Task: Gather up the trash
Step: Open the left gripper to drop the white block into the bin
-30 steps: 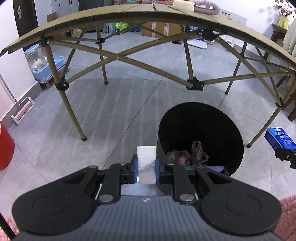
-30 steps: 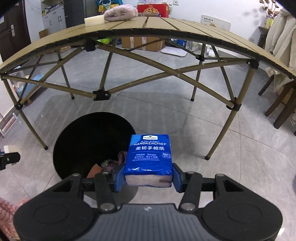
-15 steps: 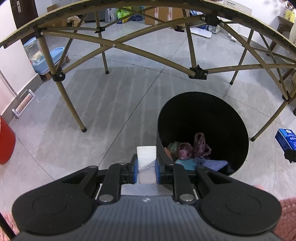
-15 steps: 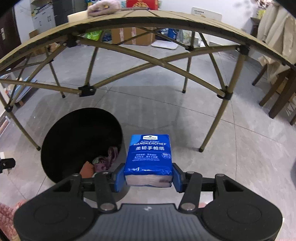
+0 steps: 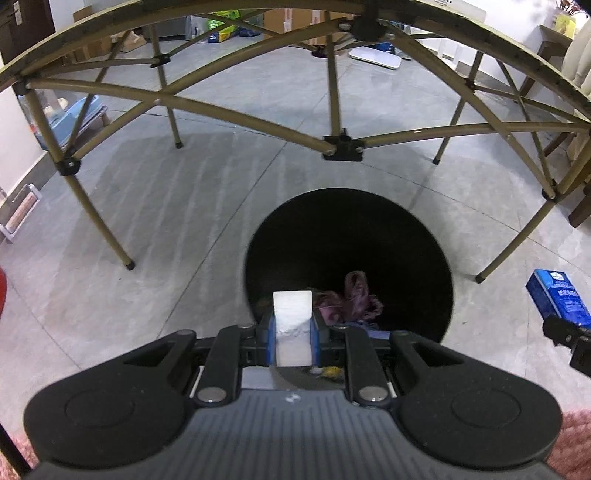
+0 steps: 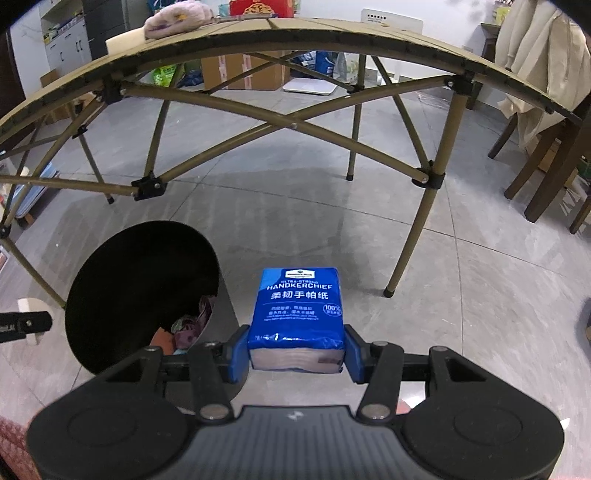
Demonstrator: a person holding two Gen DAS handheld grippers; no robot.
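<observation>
My left gripper [image 5: 292, 328] is shut on a white block [image 5: 292, 317], held over the near rim of the black trash bin [image 5: 406, 236]. The bin holds purple and mixed scraps [image 5: 351, 299]. My right gripper [image 6: 297, 350] is shut on a blue handkerchief tissue pack [image 6: 299, 306], just right of the bin [image 6: 110, 266]. The pack also shows in the left wrist view [image 5: 557, 299] at the far right. The white block shows at the left edge of the right wrist view [image 6: 31, 308].
A folding table with tan crossed legs [image 5: 332, 144] arches over the grey tiled floor behind the bin; one leg foot [image 6: 388, 293] stands right of the pack. Wooden chairs [image 6: 543, 173] stand at the right. A pink cloth [image 6: 177, 22] lies on the tabletop.
My left gripper moved right and forward, so the white block now sits over the bin's near rim. My right gripper shifted slightly and still holds the pack beside the bin.
</observation>
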